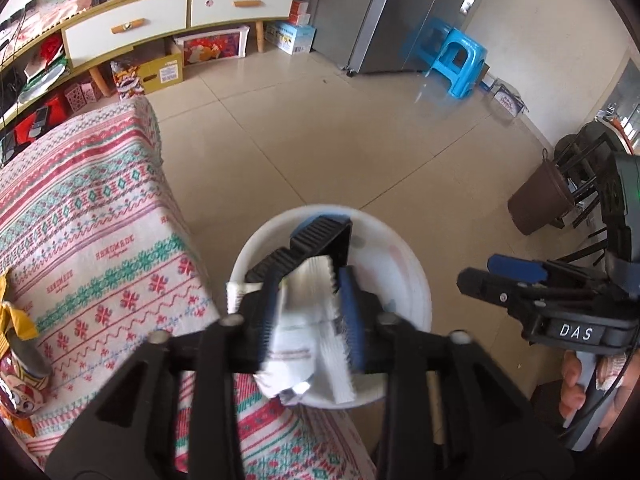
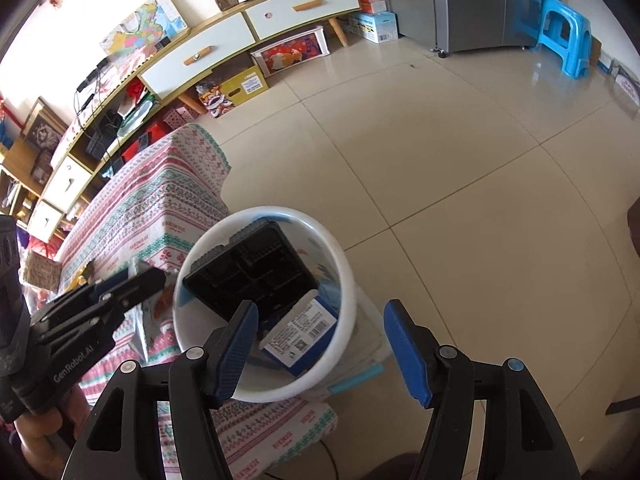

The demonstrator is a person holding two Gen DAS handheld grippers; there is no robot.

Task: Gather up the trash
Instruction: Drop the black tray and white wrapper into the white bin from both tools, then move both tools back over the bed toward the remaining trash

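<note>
One crumpled white wrapper (image 1: 308, 320), blurred, over white bucket (image 1: 416, 280).

Both wrist views look steeply down, close over the white bucket (image 1: 416, 280).

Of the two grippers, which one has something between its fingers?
The left gripper: a crumpled white wrapper sits between its fingers, above the white bucket. The right gripper has nothing between its fingers.

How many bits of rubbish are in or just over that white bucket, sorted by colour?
Black ridged plastic tray: 1
Blue cardboard box with barcode label: 1
White crumpled paper wrapper: 1
Total: 3
</note>
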